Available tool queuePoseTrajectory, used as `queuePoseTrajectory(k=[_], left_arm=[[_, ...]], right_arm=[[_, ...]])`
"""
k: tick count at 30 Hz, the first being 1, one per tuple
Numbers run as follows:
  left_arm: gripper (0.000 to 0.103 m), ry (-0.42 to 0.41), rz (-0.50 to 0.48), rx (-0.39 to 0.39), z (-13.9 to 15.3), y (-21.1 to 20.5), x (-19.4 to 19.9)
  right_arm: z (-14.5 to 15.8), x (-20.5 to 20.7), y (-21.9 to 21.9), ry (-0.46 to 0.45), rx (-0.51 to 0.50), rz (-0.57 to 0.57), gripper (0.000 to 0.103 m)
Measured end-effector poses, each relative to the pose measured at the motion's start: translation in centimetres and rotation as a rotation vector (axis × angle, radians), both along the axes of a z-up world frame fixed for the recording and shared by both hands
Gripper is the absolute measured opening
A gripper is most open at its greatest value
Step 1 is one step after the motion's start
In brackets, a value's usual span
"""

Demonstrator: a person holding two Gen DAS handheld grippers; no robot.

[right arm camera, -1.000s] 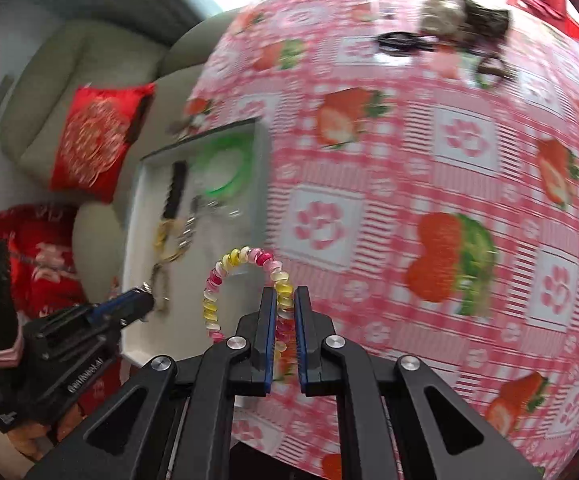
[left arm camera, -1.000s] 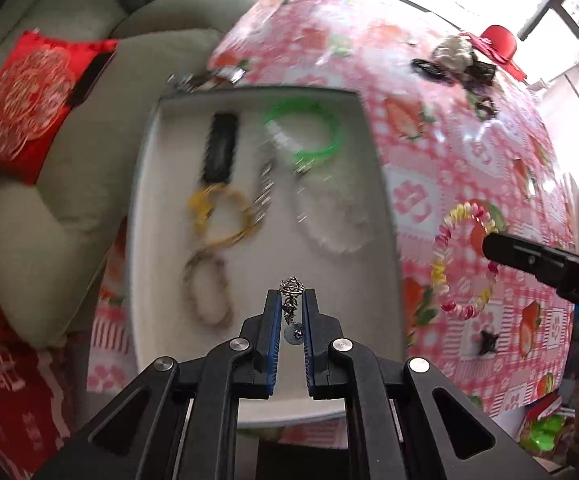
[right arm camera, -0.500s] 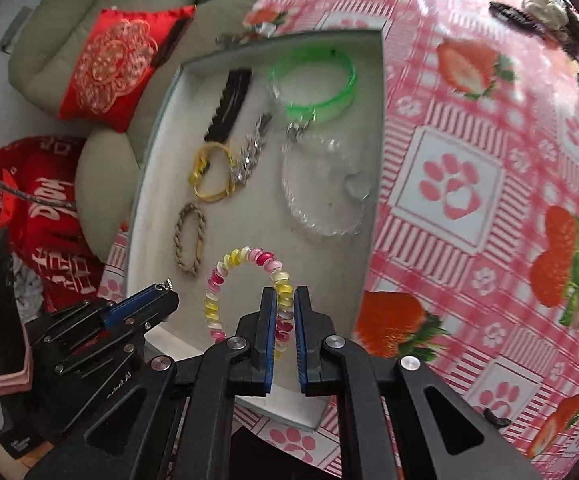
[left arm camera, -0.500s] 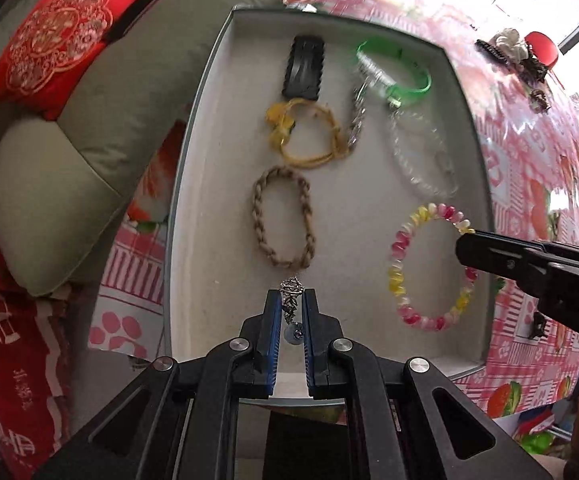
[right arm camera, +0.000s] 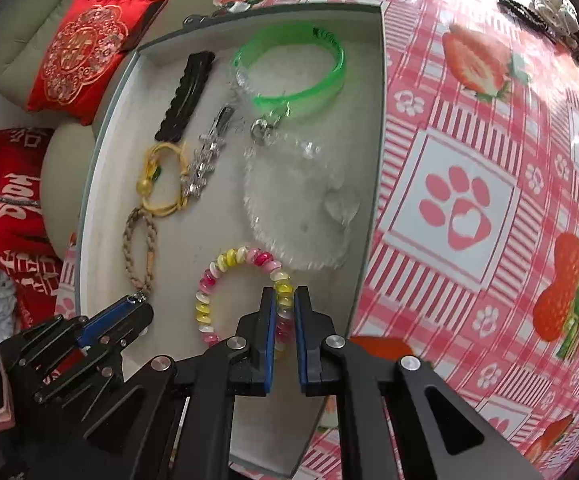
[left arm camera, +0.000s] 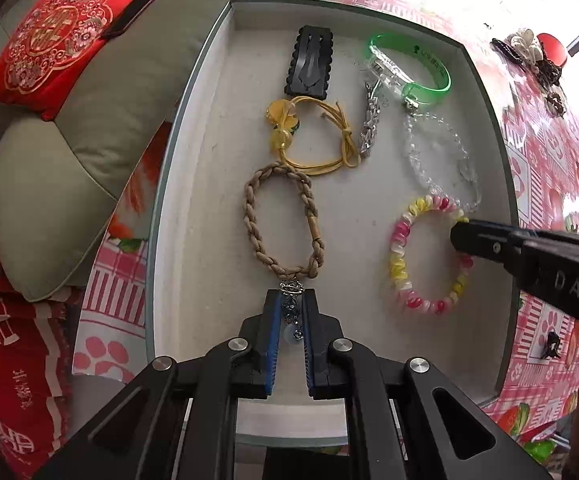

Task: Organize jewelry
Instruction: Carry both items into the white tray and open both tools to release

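Note:
A shallow white tray (left arm camera: 193, 168) (right arm camera: 101, 184) lies on the table. My left gripper (left arm camera: 290, 300) is shut on a small silver charm with a blue bead (left arm camera: 291, 312), low over the tray's near side, just below a brown braided bracelet (left arm camera: 281, 220). My right gripper (right arm camera: 285, 300) is shut on a pink, yellow and white bead bracelet (right arm camera: 225, 276) (left arm camera: 399, 256), which hangs over the tray's right part. In the tray lie a black hair clip (left arm camera: 309, 62), a green bangle (left arm camera: 429, 68), a yellow cord bracelet (left arm camera: 309, 140), a silver clip (left arm camera: 369, 128) and a clear bead bracelet (left arm camera: 437, 160).
The table has a pink strawberry and paw-print cloth (right arm camera: 489, 160). Several dark hair accessories (right arm camera: 549, 4) lie at its far right. A beige sofa (left arm camera: 69, 120) with a red cushion (left arm camera: 57, 36) stands left of the tray.
Both grippers moved in closer over the tray and lower. The bead bracelet came from over the cloth to over the tray. The charm now hangs near the braided bracelet's end.

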State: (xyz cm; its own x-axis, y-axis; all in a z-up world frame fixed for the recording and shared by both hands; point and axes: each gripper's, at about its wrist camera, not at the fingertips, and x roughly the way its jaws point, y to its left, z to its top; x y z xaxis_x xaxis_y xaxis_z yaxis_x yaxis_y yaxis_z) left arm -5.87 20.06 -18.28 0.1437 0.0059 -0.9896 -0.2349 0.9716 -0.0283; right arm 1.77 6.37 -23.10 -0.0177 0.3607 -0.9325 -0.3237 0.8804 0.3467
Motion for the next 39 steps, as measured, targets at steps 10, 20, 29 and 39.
queuePoseTrajectory(k=[10,20,29,39], left_arm=[[0.017,0.014,-0.016,0.032,0.2,0.2,-0.3],[0.017,0.041,-0.031,0.055,0.4,-0.5,-0.1],[0.017,0.049,-0.038,0.076,0.7,-0.5,-0.4],[0.017,0.051,-0.046,0.088,1.5,-1.3,0.2]], right_arm=[[0.2,0.4,0.6,-0.020,-0.014,0.025,0.010],[0.2,0.1,0.2,-0.002,0.015,0.017,0.017],[1.1,0.1,-0.7,-0.010,0.062,-0.009,0.030],[4.1,0.5,-2.8,-0.032,0.138,-0.072,0.032]])
